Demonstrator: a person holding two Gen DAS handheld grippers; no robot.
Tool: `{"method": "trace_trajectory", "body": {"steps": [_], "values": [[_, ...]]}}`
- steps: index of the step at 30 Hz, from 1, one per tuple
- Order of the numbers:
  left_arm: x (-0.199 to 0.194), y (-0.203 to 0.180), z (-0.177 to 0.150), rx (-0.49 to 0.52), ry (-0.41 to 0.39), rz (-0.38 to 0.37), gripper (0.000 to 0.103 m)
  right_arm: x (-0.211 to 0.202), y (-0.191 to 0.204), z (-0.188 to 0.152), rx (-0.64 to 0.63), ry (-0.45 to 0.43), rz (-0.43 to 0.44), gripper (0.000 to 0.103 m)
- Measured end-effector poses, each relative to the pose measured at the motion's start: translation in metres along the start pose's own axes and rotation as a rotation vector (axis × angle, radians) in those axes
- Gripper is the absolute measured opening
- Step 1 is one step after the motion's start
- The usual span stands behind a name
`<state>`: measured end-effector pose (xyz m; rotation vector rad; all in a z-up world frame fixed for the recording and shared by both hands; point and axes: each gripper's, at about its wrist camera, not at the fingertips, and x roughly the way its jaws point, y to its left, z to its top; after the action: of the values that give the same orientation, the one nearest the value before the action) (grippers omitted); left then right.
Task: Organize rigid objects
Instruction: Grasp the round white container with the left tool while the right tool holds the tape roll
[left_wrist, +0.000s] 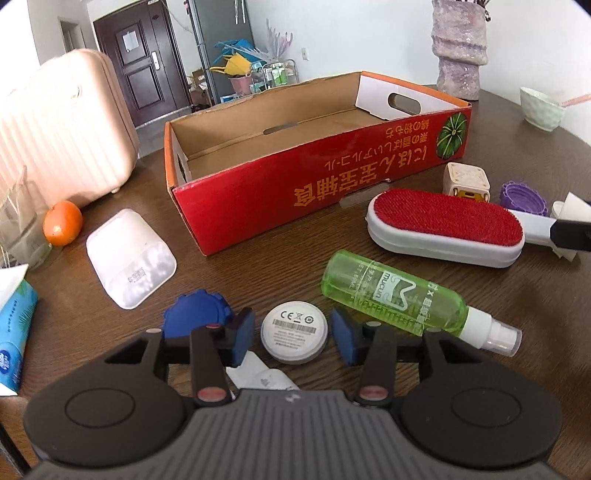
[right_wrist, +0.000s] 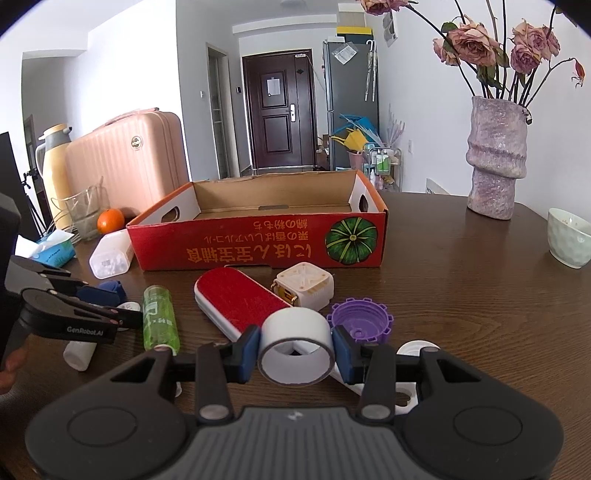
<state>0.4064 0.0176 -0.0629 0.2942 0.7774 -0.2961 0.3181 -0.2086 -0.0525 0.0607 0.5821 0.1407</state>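
Cardboard box (left_wrist: 258, 192) is bare inside, so I judge nothing is sorted yet. My right gripper (right_wrist: 295, 350) is clamped on the white tape roll (right_wrist: 295, 349), just off the table (right_wrist: 480, 314). My left gripper (left_wrist: 293, 338) straddles the white puck (left_wrist: 294, 336), pads not touching. Brush (left_wrist: 443, 225), spray bottle (left_wrist: 391, 291), cube (left_wrist: 467, 179), purple cap (left_wrist: 522, 194) and blue cap (left_wrist: 195, 310) wait outside the box.

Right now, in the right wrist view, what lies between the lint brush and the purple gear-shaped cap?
A cream cube-shaped gadget stands between the red-faced lint brush and the purple gear-shaped cap, slightly farther back, near the red cardboard box. The right wrist view shows it best.
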Motion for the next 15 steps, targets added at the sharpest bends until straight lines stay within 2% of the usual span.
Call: {"method": "trace_trajectory", "body": {"steps": [8,11,15], "values": [[0.004,0.013,0.002,-0.055,0.02,-0.071,0.049,0.0,0.0,0.0,0.001,0.0,0.0,0.042],[0.005,0.016,0.002,-0.074,0.022,-0.109,0.04,0.0,0.0,0.0,0.0,0.0,0.0,0.042],[0.002,0.009,0.0,-0.057,0.004,-0.069,0.04,0.0,0.0,0.0,0.001,0.0,0.001,0.042]]}}
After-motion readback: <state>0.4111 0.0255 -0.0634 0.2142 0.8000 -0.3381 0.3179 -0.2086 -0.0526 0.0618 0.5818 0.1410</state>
